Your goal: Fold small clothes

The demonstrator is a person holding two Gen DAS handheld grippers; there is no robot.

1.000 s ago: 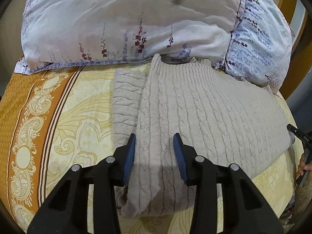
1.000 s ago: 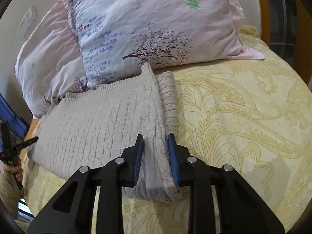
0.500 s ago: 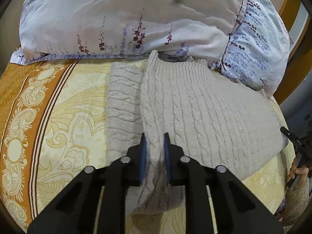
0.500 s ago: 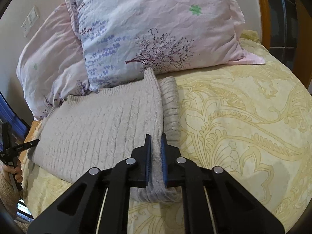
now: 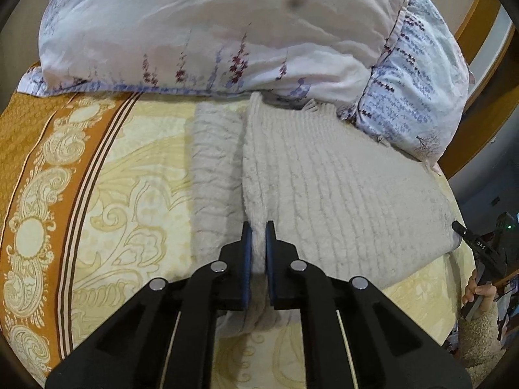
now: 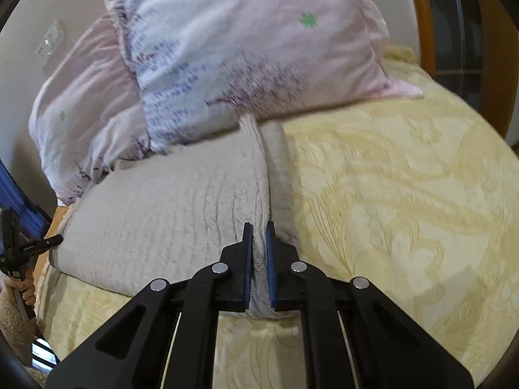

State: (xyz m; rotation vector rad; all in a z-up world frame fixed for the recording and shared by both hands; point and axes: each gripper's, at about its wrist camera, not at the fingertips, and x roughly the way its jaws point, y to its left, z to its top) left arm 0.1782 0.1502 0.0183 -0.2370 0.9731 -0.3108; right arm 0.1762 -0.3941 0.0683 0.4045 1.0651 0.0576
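Both grippers clamped down now, jaws just finished closing. Left gripper (image 5: 258, 231) pinching the near-left corner of the beige cable-knit sweater (image 5: 340, 201), knit bunched up between the blue pads (image 5: 247, 253). Right gripper (image 6: 258, 231) doing the same on the near-right corner of that sweater (image 6: 162, 214), fabric squeezed tight between its pads.

Key bit for the next move: from either set of fingers, the body of the sweater stretches straight away toward the pillows, long axis running from the near hem up to the far end tucked right against them. So 2 corners of the near edge held, 1 per hand, neither hand really nearer than the other. Probably a lift-and-carry of that near edge toward the pillow end to fold in half, just a guess though.

Folded-in sleeve (image 5: 214, 175) lying alongside the body on the left, another strip (image 6: 277, 175) on the right, both outside the grip, so could flop loose on the lift.

Underneath, a pale yellow patterned bedspread (image 6: 405, 194) with an orange border (image 5: 39, 162) on the left side. 2 floral pillows (image 5: 211, 32) stacked at the head, wooden headboard (image 5: 480, 16) behind. A hand (image 5: 480, 295) with a fuzzy cuff visible at the edge, holding the other rig.
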